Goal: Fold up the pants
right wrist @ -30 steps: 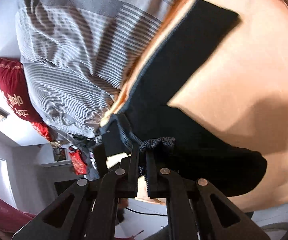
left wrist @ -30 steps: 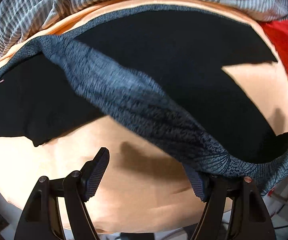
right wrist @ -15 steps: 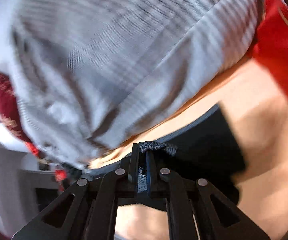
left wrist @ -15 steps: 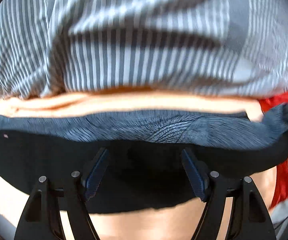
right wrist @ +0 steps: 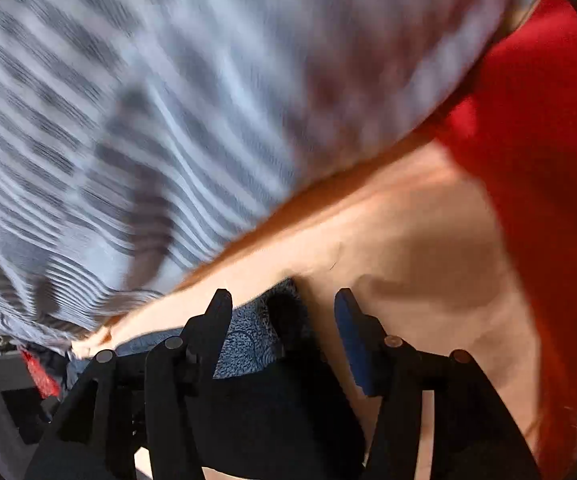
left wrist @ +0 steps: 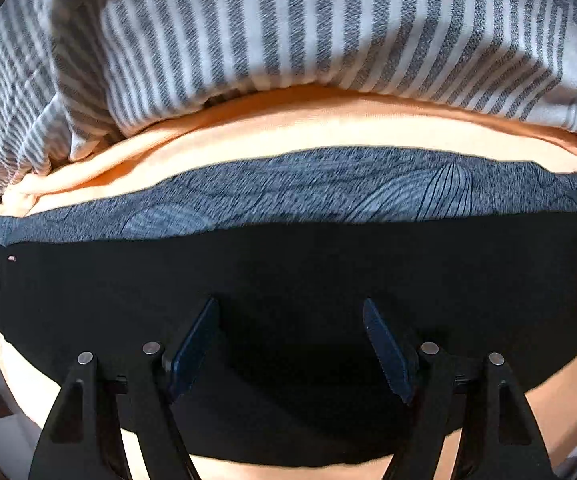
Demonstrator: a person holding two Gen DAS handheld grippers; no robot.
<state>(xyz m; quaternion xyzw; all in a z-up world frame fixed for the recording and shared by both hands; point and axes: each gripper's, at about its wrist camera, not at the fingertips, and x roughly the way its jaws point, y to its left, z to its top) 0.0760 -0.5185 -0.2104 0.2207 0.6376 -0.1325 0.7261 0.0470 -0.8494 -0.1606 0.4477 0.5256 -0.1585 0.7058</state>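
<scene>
The pants (left wrist: pixel 288 264) lie flat across the peach bed sheet (left wrist: pixel 328 128), black with a blue-grey patterned band (left wrist: pixel 308 192) along their far edge. My left gripper (left wrist: pixel 288 312) points straight down over the black cloth, open, with nothing pinched. In the right wrist view the jaws of my right gripper (right wrist: pixel 282 300) are opening. The patterned corner of the pants (right wrist: pixel 248 340) lies loose between them, close to the left finger (right wrist: pixel 218 312), and neither pad presses on it. Black cloth (right wrist: pixel 280 420) spreads below the fingers.
A rumpled grey-and-white striped duvet (left wrist: pixel 288 40) is bunched just beyond the pants, and it also fills the right wrist view (right wrist: pixel 168 120). A red cloth (right wrist: pixel 548 160) lies on the sheet to the right. The bed's edge and the room floor (right wrist: pixel 16 400) show at lower left.
My right gripper, shut on the pants corner before, now stands apart and the corner rests on the sheet. Both grippers moved toward the striped duvet, and the lifted patterned layer now lies flat.
</scene>
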